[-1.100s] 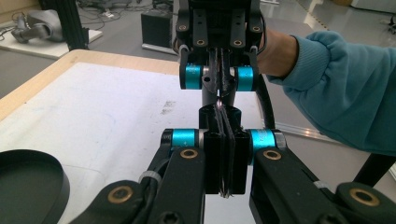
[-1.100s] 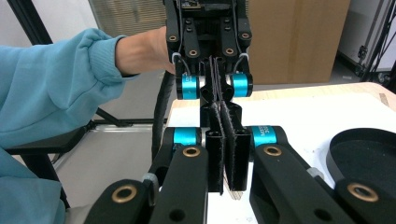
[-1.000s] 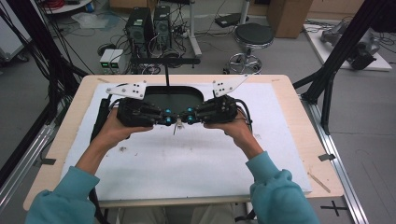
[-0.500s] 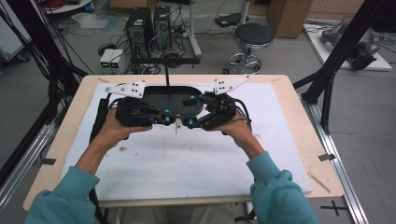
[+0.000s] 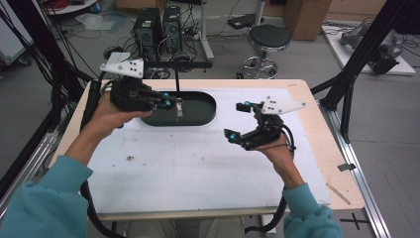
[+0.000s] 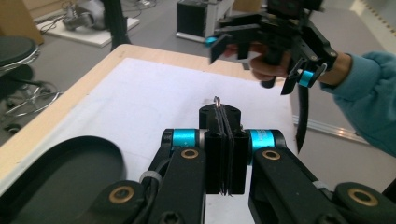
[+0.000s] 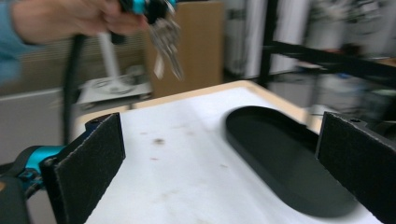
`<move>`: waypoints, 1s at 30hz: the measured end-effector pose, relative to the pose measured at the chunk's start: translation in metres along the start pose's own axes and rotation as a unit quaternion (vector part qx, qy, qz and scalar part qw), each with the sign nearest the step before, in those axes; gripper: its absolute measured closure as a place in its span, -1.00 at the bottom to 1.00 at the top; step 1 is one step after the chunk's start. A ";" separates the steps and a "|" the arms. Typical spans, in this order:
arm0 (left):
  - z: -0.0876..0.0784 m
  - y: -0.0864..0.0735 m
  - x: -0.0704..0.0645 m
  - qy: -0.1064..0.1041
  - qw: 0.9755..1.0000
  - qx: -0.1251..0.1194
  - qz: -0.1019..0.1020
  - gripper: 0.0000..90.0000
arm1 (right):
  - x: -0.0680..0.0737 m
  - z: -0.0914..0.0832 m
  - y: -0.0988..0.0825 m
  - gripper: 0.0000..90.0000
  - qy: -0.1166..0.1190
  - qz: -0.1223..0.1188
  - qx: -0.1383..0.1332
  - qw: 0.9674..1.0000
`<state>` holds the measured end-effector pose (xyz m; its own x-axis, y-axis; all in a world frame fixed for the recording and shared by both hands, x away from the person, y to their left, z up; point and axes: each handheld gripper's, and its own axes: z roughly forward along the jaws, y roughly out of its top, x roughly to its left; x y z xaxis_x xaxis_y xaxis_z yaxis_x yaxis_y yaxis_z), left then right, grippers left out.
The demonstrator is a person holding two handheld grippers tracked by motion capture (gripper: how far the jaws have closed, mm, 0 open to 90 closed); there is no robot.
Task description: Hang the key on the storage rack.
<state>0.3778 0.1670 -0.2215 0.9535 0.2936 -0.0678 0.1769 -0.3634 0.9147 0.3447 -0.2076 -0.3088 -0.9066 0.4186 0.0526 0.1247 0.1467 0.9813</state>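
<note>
A bunch of keys [image 5: 179,109] on a metal ring hangs from my left gripper [image 5: 172,103], which is shut on the ring above the black oval tray [image 5: 207,118]. In the left gripper view the ring [image 6: 218,99] pokes out between the closed pads of the left gripper [image 6: 224,122]. My right gripper [image 5: 236,120] is held off to the right over the white mat. Its jaws have just been opening and stand wide apart with nothing between them. The right gripper view shows its wide-apart pads [image 7: 91,158], the keys [image 7: 166,39] dangling at upper left, and the tray [image 7: 280,154] ahead.
A white mat [image 5: 198,158] covers most of the wooden table [image 5: 329,148]. The left gripper view shows the right gripper [image 6: 252,39] in a hand farther off, and the tray's rim [image 6: 60,161] at lower left. A stool [image 5: 267,37], computer cases and black frame posts stand beyond the table.
The two grippers were close together over the tray. The right one has opened and swung away to the right. The left one has lifted and drawn left, keeping the keys.
</note>
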 end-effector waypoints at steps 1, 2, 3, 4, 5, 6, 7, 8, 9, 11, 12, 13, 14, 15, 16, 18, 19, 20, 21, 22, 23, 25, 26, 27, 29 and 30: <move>-0.002 0.003 0.004 0.006 1.000 0.007 0.000 0.96 | -0.001 -0.008 -0.005 -0.99 -0.013 0.006 -0.008 1.000; -0.003 0.005 0.007 0.013 1.000 0.014 0.002 0.96 | -0.002 -0.015 -0.010 -0.99 -0.027 0.014 -0.017 0.999; -0.004 0.007 0.011 0.020 1.000 0.019 0.002 0.96 | -0.003 -0.022 -0.016 -0.99 -0.043 0.021 -0.024 0.999; -0.004 0.008 0.014 0.027 0.999 0.025 0.000 0.96 | -0.004 -0.027 -0.021 -0.99 -0.062 0.025 -0.023 0.998; -0.004 0.010 0.018 0.030 0.999 0.028 0.000 0.96 | -0.004 -0.032 -0.026 -0.99 -0.077 0.024 -0.026 0.996; -0.003 0.010 0.022 0.034 0.999 0.033 -0.001 0.96 | -0.004 -0.037 -0.032 -0.99 -0.089 0.027 -0.027 0.995; -0.002 0.011 0.026 0.040 0.999 0.037 -0.003 0.96 | -0.005 -0.041 -0.038 -0.99 -0.099 0.030 -0.026 0.994; -0.001 0.012 0.030 0.042 0.998 0.042 -0.006 0.96 | -0.005 -0.045 -0.043 -0.99 -0.109 0.031 -0.026 0.993; 0.000 0.012 0.035 0.045 0.998 0.047 -0.009 0.96 | -0.005 -0.049 -0.049 -0.99 -0.117 0.033 -0.026 0.992; 0.002 0.013 0.043 0.055 0.997 0.055 -0.015 0.96 | -0.006 -0.056 -0.058 -0.99 -0.135 0.033 -0.030 0.990; 0.003 0.014 0.047 0.059 0.996 0.063 -0.017 0.96 | -0.006 -0.060 -0.063 -0.99 -0.144 0.034 -0.033 0.988; 0.004 0.014 0.052 0.064 0.995 0.068 -0.017 0.96 | -0.007 -0.064 -0.067 -0.99 -0.152 0.031 -0.038 0.987; 0.004 0.014 0.056 0.068 0.995 0.068 -0.024 0.96 | -0.007 -0.067 -0.071 -0.99 -0.159 0.030 -0.041 0.986; 0.005 0.014 0.060 0.071 0.995 0.070 -0.028 0.96 | -0.006 -0.071 -0.075 -0.99 -0.165 0.027 -0.044 0.985; 0.005 0.014 0.064 0.077 0.994 0.073 -0.031 0.96 | -0.006 -0.074 -0.079 -0.99 -0.169 0.027 -0.049 0.984; 0.006 0.013 0.073 0.082 0.993 0.077 -0.040 0.96 | -0.006 -0.080 -0.087 -0.99 -0.177 0.027 -0.059 0.982; 0.007 0.012 0.077 0.089 0.992 0.079 -0.044 0.96 | -0.005 -0.082 -0.092 -0.99 -0.183 0.024 -0.065 0.981; 0.007 0.012 0.081 0.094 0.991 0.083 -0.047 0.96 | -0.004 -0.084 -0.096 -0.99 -0.188 0.020 -0.065 0.980; 0.008 0.011 0.086 0.096 0.990 0.085 -0.051 0.96 | -0.003 -0.085 -0.100 -0.99 -0.194 0.015 -0.062 0.979; 0.008 0.010 0.090 0.102 0.989 0.089 -0.052 0.96 | -0.003 -0.086 -0.104 -0.99 -0.198 0.009 -0.064 0.978; 0.009 0.010 0.093 0.105 0.988 0.093 -0.058 0.96 | -0.003 -0.088 -0.108 -0.99 -0.200 0.009 -0.065 0.978; 0.011 0.009 0.100 0.114 0.986 0.104 -0.063 0.96 | -0.002 -0.093 -0.120 -0.99 -0.208 0.012 -0.072 0.975; 0.012 0.008 0.103 0.117 0.985 0.106 -0.066 0.96 | -0.002 -0.093 -0.120 -0.99 -0.208 0.012 -0.072 0.975; 0.013 0.007 0.106 0.121 0.984 0.109 -0.069 0.96 | -0.002 -0.094 -0.124 -0.99 -0.211 0.011 -0.072 0.975; 0.014 0.005 0.112 0.129 0.982 0.111 -0.077 0.96 | -0.002 -0.096 -0.130 -0.99 -0.216 0.007 -0.071 0.974; 0.015 0.004 0.114 0.133 0.981 0.113 -0.080 0.96 | -0.002 -0.097 -0.133 -0.99 -0.217 0.008 -0.072 0.973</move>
<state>0.4910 0.1860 -0.2319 0.8173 0.5720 -0.0702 0.3981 -0.4724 0.7864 0.2910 -0.3148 -0.4220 -0.6446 0.7643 0.0161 0.0523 0.0231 0.9984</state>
